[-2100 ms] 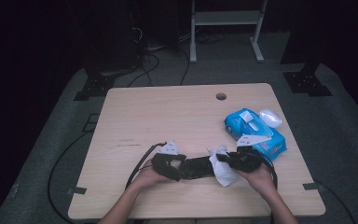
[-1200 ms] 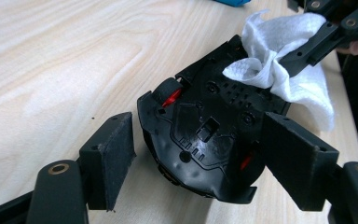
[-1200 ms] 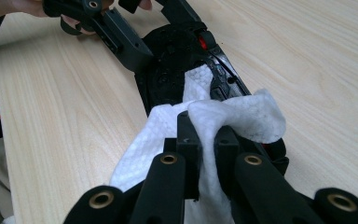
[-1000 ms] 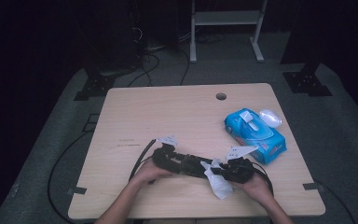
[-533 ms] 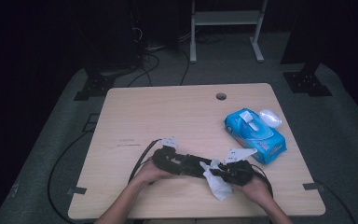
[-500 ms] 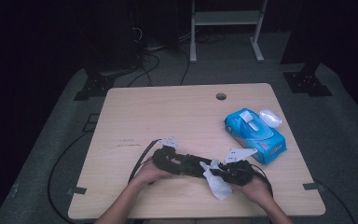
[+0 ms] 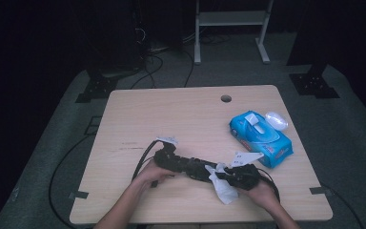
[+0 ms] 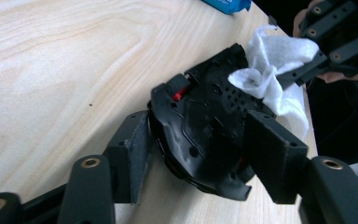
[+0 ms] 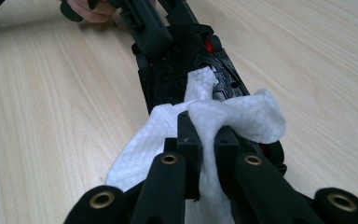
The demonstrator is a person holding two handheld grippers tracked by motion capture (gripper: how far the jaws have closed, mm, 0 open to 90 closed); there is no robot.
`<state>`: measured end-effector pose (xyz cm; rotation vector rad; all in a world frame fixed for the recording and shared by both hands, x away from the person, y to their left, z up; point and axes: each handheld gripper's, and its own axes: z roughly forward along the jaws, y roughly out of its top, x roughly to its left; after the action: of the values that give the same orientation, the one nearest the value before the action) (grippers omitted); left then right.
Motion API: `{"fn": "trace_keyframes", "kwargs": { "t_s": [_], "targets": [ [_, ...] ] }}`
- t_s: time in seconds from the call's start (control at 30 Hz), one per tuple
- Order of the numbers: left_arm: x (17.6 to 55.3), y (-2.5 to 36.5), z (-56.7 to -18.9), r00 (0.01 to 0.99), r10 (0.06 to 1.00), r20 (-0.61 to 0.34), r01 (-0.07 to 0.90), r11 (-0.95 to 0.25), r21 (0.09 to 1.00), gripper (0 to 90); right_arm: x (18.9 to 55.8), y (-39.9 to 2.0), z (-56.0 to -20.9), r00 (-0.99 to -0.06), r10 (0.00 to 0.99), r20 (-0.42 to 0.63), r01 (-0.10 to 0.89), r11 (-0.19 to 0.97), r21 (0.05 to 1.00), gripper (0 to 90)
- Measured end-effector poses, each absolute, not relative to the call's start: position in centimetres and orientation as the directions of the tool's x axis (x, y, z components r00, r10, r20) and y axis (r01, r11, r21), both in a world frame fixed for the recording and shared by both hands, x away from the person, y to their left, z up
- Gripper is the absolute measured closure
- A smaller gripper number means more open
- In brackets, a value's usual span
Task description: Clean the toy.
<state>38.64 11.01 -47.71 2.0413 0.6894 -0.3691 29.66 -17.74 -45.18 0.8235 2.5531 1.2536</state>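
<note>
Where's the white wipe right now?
In the high view the wipe is near the table's front edge, right of centre, pinched in the right gripper and draped against the black part between the left gripper's jaws.

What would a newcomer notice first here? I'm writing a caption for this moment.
At the table's near edge, the right gripper pinches a white wipe against a black plastic object. The left gripper brackets that object from the other end, its jaws having just been closing. A blue wipe pack lies at the table's right side.

Dark lab – lone table [image 7: 190,109], floor cables [image 7: 157,57]
</note>
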Motion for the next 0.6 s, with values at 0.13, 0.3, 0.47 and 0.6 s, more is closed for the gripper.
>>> {"fn": "trace_keyframes", "kwargs": {
  "t_s": [0.13, 0.3, 0.47, 0.6],
  "targets": [
    [38.6, 10.2, -47.5, 0.809, 0.344, -0.478, 0.588, -0.441, 0.678, 41.4, 29.5, -17.6, -45.2, -0.835, 0.545, 0.07, 0.388, 0.495, 0.777, 85.1],
    [37.9, 10.3, -47.0, 0.849, 0.351, -0.395, 0.521, -0.439, 0.732, 48.7, 29.3, -17.5, -45.1, -0.836, 0.547, 0.042, 0.371, 0.506, 0.779, 84.9],
    [37.0, 10.3, -47.0, 0.865, 0.334, -0.374, 0.496, -0.46, 0.736, 51.7, 29.5, -17.6, -45.1, -0.819, 0.574, 0.028, 0.374, 0.496, 0.784, 84.8],
    [37.0, 10.6, -47.6, 0.844, 0.344, -0.411, 0.533, -0.451, 0.716, 41.9, 29.2, -17.5, -45.1, -0.826, 0.563, 0.016, 0.361, 0.507, 0.782, 84.8]
  ]
}}
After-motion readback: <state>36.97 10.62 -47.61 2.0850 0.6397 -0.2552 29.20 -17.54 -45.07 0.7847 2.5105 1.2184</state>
